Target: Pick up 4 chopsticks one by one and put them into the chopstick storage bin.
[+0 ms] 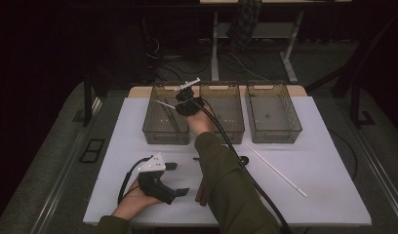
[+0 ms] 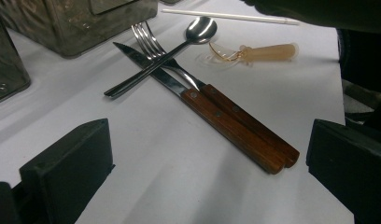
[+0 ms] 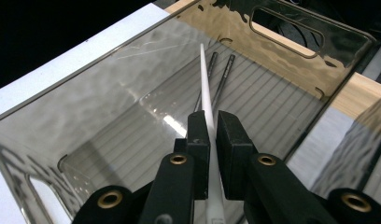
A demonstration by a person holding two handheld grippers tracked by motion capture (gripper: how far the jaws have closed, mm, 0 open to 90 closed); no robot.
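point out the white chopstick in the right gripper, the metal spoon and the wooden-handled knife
thin white plastic chopstick (image 3: pixel 205 88), right gripper view, mid shaft
shiny metal spoon (image 2: pixel 201 29), left gripper view, bowl
wooden-handled steel knife (image 2: pixel 226 128), left gripper view, handle

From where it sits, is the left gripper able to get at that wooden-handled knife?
Probably yes. The left gripper has its fingers open on the table, and the knife lies just ahead with bare table between. A spoon crosses its blade and a fork lies against it, but the handle end looks free.
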